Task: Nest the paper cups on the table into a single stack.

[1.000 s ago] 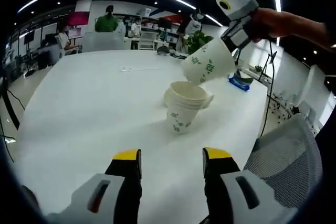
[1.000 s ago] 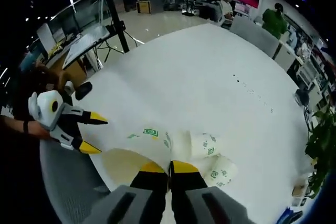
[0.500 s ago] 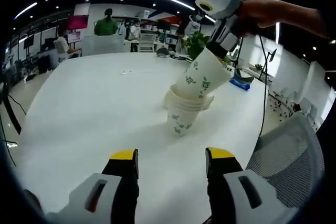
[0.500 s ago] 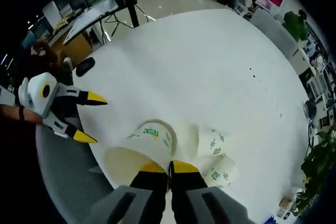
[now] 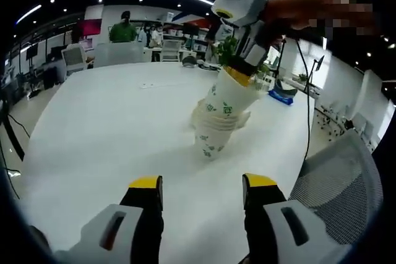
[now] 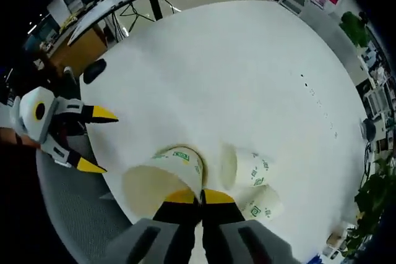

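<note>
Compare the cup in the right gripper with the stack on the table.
The held cup is one cup, tilted, pinched at its rim by the right gripper; the stack is several nested cups, upright on the table. The held cup's base sits inside the stack's top. Both are white with green print.

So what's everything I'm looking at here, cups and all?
Held cup: one, white with green marks, pinched at its rim by the right gripper, its base going into the stack.
Cup stack: one stack of nested white cups with green marks, upright on the table; exact count unclear.
Lying cups: two, white with green marks, on their sides beside the stack.
Table: one, white, large.
Chair: one, grey mesh, at the table's edge.
Plant: one, green, past the table.
Left gripper: yellow-tipped jaws apart, empty.
Right gripper: yellow-tipped jaws closed on the held cup.
</note>
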The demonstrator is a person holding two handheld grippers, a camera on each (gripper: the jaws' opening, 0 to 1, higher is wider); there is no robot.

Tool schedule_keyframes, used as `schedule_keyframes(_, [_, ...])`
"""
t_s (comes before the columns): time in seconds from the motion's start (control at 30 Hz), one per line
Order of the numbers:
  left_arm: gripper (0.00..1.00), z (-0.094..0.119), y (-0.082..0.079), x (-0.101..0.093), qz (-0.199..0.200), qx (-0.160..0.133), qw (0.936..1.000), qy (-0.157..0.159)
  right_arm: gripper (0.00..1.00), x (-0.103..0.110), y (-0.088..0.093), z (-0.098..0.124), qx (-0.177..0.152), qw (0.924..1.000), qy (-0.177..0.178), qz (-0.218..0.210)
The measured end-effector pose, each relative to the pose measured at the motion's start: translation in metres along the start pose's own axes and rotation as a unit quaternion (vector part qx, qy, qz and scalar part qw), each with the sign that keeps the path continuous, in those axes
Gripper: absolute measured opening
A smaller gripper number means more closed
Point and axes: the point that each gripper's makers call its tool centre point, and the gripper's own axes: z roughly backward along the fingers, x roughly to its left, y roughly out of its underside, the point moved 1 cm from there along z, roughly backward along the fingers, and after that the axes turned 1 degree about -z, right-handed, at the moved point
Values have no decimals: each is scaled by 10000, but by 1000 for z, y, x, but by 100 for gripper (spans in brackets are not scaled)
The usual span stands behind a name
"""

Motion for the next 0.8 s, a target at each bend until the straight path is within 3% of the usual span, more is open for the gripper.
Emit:
schedule_keyframes(0.33, [49,-1,2,0,-21,40,10000,37,0,-4,-7,-19,204,9993,200,223])
schedule_keyframes(0.63, [48,-3,3,-2,-26,51,10000,57,1,-7,-12,-20,132,9993,267,215])
schedule_keyframes(0.8, [48,-2,3,-2,-19,59,10000,53,6,-4,-10,-20,105,9990,260,355])
